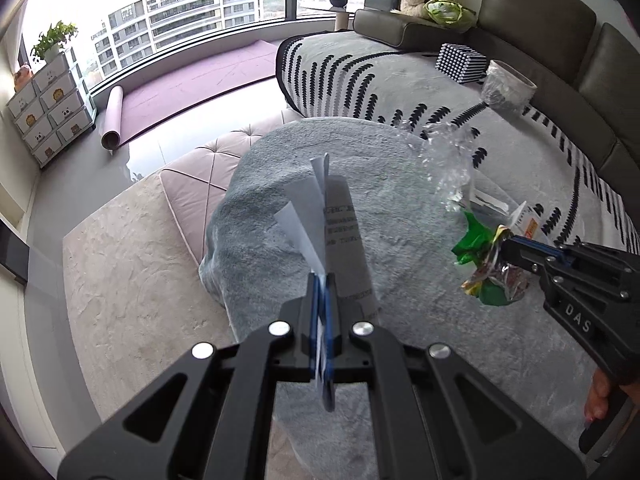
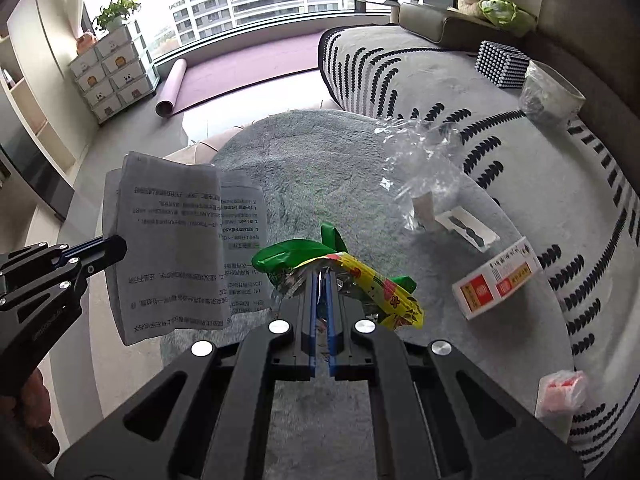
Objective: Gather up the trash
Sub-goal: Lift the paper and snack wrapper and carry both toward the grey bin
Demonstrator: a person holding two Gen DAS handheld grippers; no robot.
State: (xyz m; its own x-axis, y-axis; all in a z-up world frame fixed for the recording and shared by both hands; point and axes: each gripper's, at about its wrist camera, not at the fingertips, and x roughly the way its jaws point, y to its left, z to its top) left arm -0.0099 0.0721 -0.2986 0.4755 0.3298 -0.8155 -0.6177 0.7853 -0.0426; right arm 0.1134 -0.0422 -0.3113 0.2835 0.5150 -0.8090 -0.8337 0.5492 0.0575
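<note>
My left gripper (image 1: 320, 280) is shut on a folded printed paper leaflet (image 1: 308, 208), held above the grey blanket; it also shows from the side in the right wrist view (image 2: 168, 248), with the left gripper (image 2: 120, 245) at its edge. My right gripper (image 2: 320, 276) is shut on a crumpled green and yellow snack wrapper (image 2: 360, 276), also seen in the left wrist view (image 1: 480, 264) at the right gripper (image 1: 502, 244). On the blanket lie clear crumpled plastic (image 2: 420, 160), a white and red carton (image 2: 496, 280), a small white card (image 2: 468, 230) and a pink-white bag (image 2: 560, 396).
A lined waste bin (image 2: 552, 92) stands on the sofa seat by the grey backrest, next to a dotted box (image 2: 500, 62). A pink ottoman (image 1: 200, 184) sits under the blanket's left edge. A rolled mat (image 1: 112, 120), a drawer unit (image 1: 48, 108) and the window lie beyond.
</note>
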